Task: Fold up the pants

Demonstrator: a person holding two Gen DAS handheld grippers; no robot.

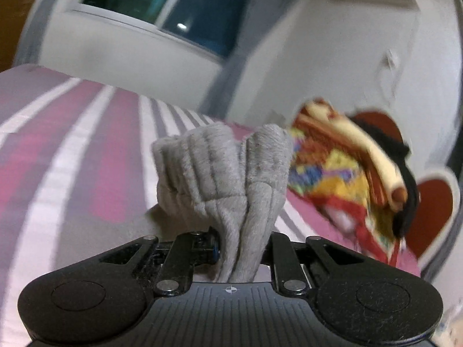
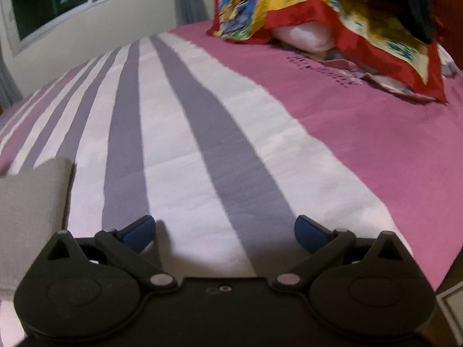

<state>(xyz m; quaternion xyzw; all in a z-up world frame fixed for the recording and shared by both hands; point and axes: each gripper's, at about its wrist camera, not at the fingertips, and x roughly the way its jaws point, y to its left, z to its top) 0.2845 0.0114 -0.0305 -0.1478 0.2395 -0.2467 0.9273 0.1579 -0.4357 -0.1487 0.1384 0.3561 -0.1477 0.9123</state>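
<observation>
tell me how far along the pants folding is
Done: the left gripper has its jaws shut on a bunched ribbed end of the grey pants, lifted off the striped bedspread.
In hand: carrying that end over.
Left: the right gripper is open and empty; no finished fold shows; only a grey edge at far left.

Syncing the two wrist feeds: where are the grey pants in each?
Left wrist: grey pants at centre, bunched and pinched in the shut left gripper.
Right wrist: grey fabric, likely the pants, at the left edge on the bed.
Shared landmark: colourful patterned cloth.
</observation>
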